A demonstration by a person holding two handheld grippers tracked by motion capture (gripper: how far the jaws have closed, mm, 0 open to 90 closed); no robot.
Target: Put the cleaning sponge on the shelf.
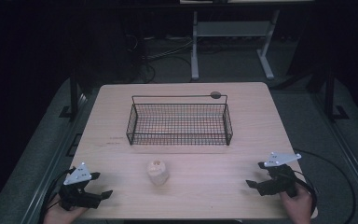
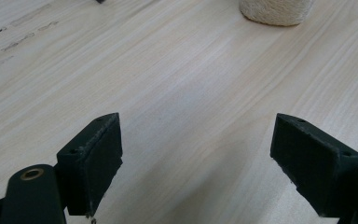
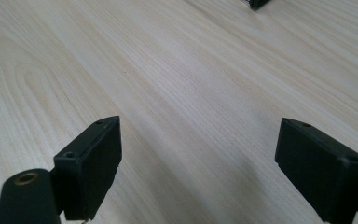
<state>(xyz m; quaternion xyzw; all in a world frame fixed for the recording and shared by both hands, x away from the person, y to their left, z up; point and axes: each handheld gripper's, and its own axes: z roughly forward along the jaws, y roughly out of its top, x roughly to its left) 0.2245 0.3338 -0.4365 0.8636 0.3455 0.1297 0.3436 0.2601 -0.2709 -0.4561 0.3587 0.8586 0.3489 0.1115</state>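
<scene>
On table (image 1: 242, 140): both claws near front edge, jaws spread wide, gripping nothing. Left claw (image 1: 103, 185) at front left, right claw (image 1: 255, 173) at front right, well apart. Between them, pale spool (image 1: 158, 171) upright at front centre, untouched. Behind spool, wire basket (image 1: 179, 122) mid-table.

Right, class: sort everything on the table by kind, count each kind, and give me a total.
Wire basket: 1
Beige spool of twine: 1
Grippers: 2, the left gripper and the right gripper, both open
Total: 4, all on the wooden table
</scene>
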